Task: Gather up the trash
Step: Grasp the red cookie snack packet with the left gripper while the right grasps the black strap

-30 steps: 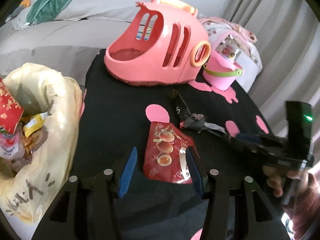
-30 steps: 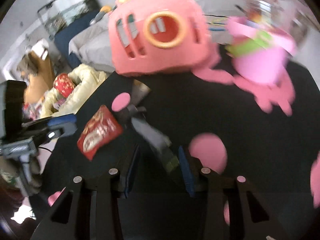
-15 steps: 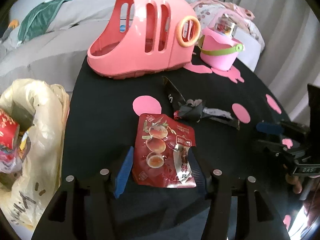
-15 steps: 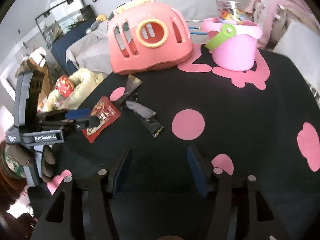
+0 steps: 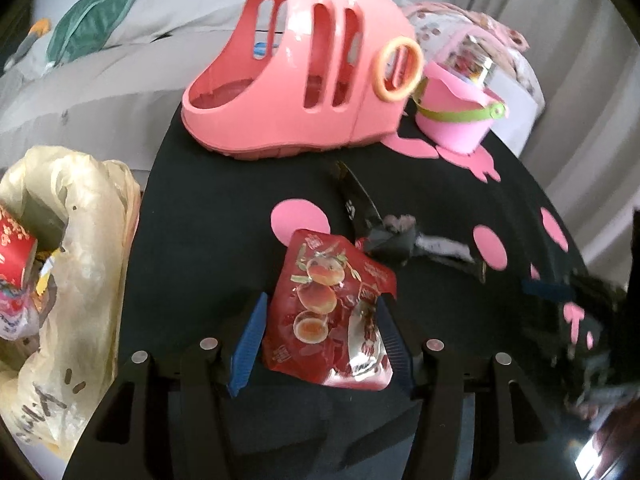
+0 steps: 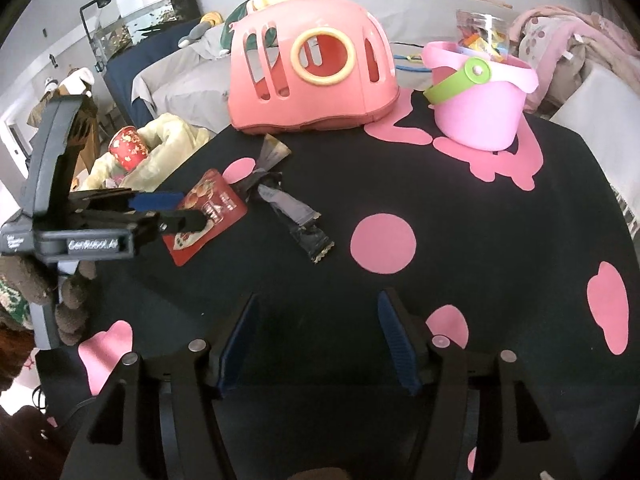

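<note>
We hold our left gripper (image 5: 320, 336) over the red snack packet (image 5: 332, 312) on the black cloth (image 5: 208, 240), its jaws spread wide with the packet lying between them; whether the blue pads touch it we cannot tell. Our right gripper (image 6: 318, 340) has its jaws opening over bare cloth, nothing between them. The dark crumpled wrapper (image 6: 292, 212) lies at about eleven o'clock from it, just beside the packet. The yellow trash bag (image 5: 80, 264) sits at nine o'clock of the left gripper.
</note>
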Demonstrator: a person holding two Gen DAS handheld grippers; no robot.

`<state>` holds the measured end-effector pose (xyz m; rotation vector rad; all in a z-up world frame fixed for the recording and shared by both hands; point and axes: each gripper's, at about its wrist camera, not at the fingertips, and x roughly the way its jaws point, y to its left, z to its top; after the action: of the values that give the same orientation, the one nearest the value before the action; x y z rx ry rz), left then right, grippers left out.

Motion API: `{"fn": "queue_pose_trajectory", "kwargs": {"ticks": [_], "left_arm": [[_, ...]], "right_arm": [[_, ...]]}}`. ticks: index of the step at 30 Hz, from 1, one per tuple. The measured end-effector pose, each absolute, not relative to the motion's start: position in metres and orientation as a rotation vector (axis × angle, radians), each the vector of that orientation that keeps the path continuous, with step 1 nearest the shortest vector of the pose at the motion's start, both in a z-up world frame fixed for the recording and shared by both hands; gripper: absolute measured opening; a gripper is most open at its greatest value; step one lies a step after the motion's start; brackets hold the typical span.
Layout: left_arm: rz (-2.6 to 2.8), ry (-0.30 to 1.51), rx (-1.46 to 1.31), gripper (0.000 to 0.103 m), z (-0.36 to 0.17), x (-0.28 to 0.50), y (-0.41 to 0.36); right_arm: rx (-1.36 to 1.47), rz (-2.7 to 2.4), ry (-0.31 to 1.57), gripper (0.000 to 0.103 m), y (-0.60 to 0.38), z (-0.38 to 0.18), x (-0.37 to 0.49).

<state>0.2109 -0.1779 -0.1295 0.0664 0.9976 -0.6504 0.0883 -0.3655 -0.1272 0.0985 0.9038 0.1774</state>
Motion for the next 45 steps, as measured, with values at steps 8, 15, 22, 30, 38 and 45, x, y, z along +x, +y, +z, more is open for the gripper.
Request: {"fn": "queue_pose_trajectory", "kwargs": {"ticks": [8,15,22,30,38,45], "left_arm": [[-0.624,0.955,0.083,0.043,-0.130,0.201,-0.175],[-0.592,0.963,0.031,0.015,-0.132,0.193,-0.142],[-0.615,0.994,-0.060,0.015,-0.134,0.189,-0.112],[-0.688,1.019,-0.192,0.028,-0.137,0.198,-0.100],[-0.720,0.987,-0.165,0.055,-0.133,0.205,-0.135],[-0.652,0.965,0.163,0.064,-0.130,0.192,-0.193]], "right_arm": [[-0.042,0.113,0.900,0.046,-0.354,-0.124,0.061],[-0.111,0.214,0.807,0.046,-0.336,-0.096,0.093],[-0.230,0.281,0.855,0.038,-0.293,-0.108,0.162],[-0.085,0.296,0.940,0.034,-0.308,-0.125,0.196],[-0.001,0.188,0.917,0.032,-0.351,-0.115,0.148],[0.062,0.095,0.873,0.032,-0.395,-0.105,0.109]]}}
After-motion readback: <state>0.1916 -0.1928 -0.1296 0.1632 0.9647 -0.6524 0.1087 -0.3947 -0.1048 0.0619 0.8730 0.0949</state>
